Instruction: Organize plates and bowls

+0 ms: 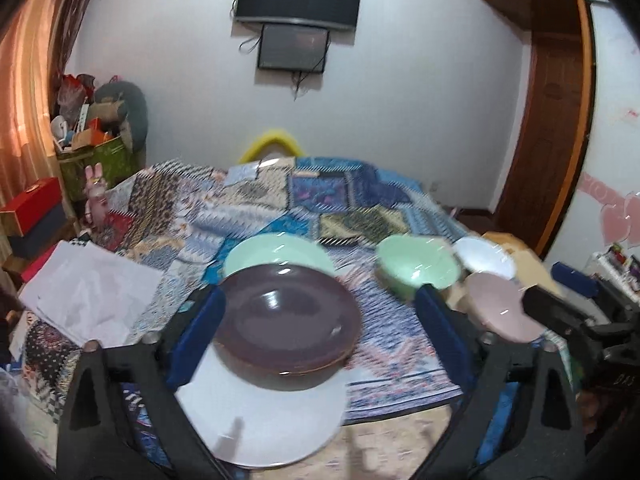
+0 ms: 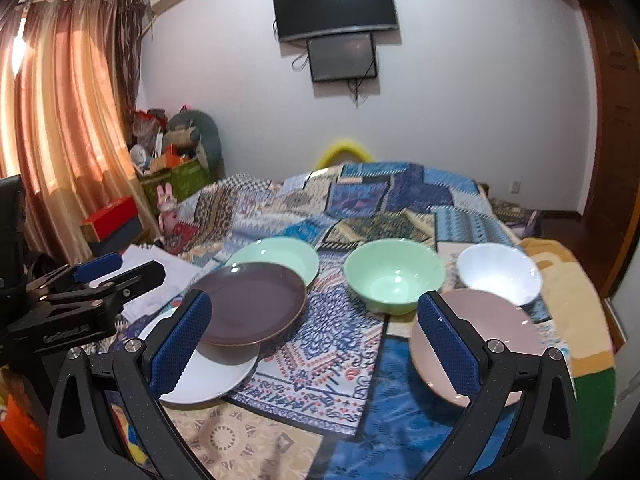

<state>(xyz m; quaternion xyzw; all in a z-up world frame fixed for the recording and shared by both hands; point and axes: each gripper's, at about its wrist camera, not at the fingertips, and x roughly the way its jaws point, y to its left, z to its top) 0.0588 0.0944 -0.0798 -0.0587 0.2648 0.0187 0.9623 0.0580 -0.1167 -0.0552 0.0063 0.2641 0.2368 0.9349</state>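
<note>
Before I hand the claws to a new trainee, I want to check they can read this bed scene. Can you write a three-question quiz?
1. True or false: the brown plate rests partly on the white plate.
2. How many bowls are on the quilt?
3. Which bowl lies nearest the right claw? A) green bowl B) white bowl C) pink bowl

Key: 1 true. 2 three. 3 C; one blue finger of the open claw overlaps the pink bowl in the right wrist view. The left claw is open too, framing the brown plate.
</note>
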